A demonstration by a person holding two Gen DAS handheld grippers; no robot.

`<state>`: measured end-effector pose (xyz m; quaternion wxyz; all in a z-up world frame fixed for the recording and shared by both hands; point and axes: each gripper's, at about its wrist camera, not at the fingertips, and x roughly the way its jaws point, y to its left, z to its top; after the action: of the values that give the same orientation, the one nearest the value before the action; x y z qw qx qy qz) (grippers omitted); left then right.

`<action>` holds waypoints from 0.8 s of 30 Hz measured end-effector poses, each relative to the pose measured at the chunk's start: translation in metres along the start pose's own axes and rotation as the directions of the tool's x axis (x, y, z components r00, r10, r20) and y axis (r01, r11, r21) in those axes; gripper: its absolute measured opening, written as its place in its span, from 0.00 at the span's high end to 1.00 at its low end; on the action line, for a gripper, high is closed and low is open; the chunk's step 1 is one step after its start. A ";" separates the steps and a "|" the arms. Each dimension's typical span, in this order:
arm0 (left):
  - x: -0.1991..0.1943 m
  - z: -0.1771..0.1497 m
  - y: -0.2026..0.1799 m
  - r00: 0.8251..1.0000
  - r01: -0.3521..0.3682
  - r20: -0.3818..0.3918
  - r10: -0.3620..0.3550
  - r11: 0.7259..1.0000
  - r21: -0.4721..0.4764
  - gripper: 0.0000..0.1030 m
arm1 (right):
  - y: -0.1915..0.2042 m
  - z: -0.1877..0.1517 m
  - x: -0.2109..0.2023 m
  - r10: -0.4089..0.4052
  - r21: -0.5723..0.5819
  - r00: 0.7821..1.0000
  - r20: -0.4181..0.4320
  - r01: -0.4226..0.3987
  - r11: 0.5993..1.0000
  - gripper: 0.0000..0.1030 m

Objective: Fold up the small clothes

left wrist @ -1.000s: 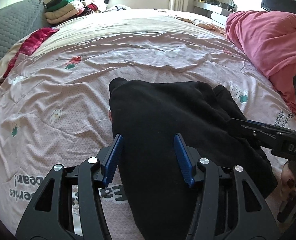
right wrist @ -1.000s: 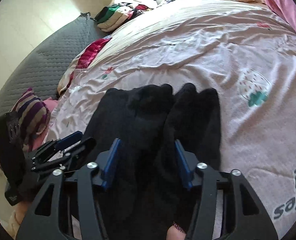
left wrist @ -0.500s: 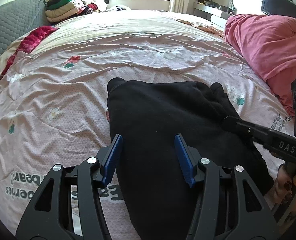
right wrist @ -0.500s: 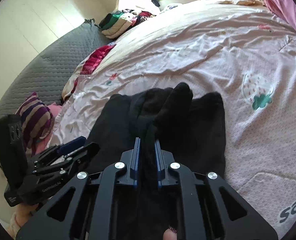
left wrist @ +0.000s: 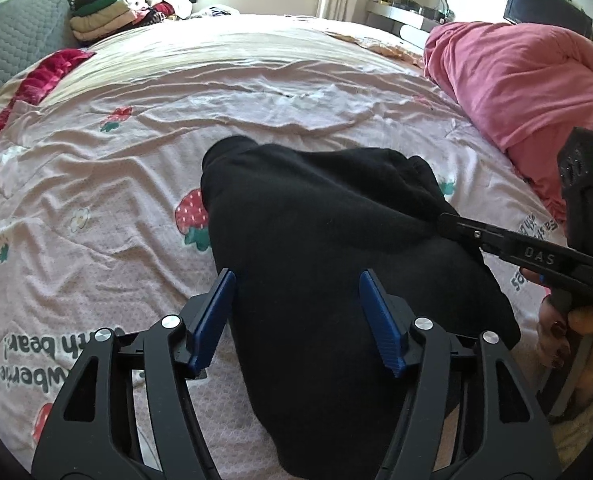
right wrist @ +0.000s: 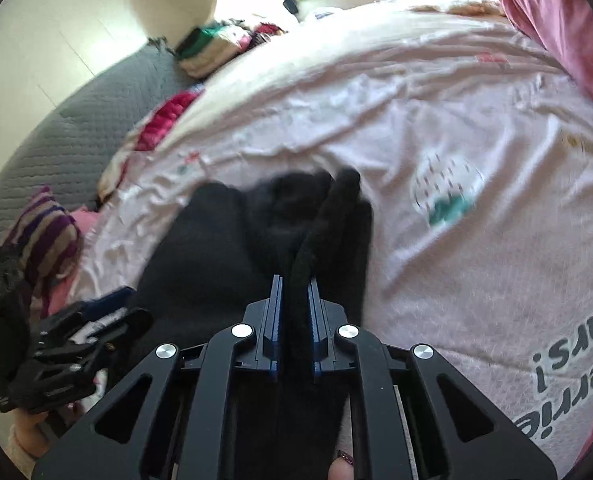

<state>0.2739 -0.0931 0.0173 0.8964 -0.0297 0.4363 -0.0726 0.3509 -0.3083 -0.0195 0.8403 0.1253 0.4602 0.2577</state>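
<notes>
On the bed (left wrist: pixel 96 184): black garment (left wrist: pixel 316 240) lies at 6 o'clock.
Right gripper (right wrist: pixel 295 300): pinches its right edge.
Left gripper (left wrist: pixel 296 312): wide apart, holding nothing.
Do well: lift slowly, fold toward 9 o'clock.

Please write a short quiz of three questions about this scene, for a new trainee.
1. True or false: the right gripper is shut on a fold of the black garment.
2. The left gripper is: A) open over the garment, B) shut on it.
3. What fruit is printed on the bedsheet beside the garment?

Key: 1 true; 2 A; 3 strawberry.
</notes>
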 end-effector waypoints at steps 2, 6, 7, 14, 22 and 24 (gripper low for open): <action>-0.002 -0.002 0.002 1.000 0.001 0.000 -0.001 1.000 -0.006 0.45 | 0.008 -0.004 -0.002 -0.029 -0.034 1.000 0.005 0.029 0.999 0.79; -0.015 -0.005 0.003 1.000 0.010 0.019 -0.010 1.000 -0.010 0.45 | 0.027 -0.015 -0.033 -0.078 -0.095 0.993 0.086 0.086 0.992 0.61; -0.020 -0.005 0.003 1.000 0.010 0.027 -0.009 1.000 -0.010 0.45 | 0.033 -0.020 -0.045 -0.082 -0.105 0.990 0.117 0.095 0.990 0.58; -0.070 -0.020 -0.003 0.994 0.025 0.111 -0.025 1.000 0.000 0.35 | 0.059 -0.057 -0.122 -0.049 -0.108 0.947 0.319 0.088 0.990 0.16; -0.121 -0.045 -0.009 0.980 0.022 0.198 -0.024 1.000 0.009 0.10 | 0.079 -0.101 -0.168 -0.063 -0.133 0.913 0.402 0.126 0.983 0.05; -0.130 -0.053 -0.008 0.977 0.013 0.214 -0.013 1.000 0.001 0.09 | 0.085 -0.110 -0.176 -0.069 -0.146 0.908 0.413 0.141 0.979 0.05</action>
<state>0.1517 -0.0801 0.0867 0.9377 -0.0404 0.3368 -0.0748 0.1535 -0.3363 0.0829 0.9377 0.0778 0.2580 0.2193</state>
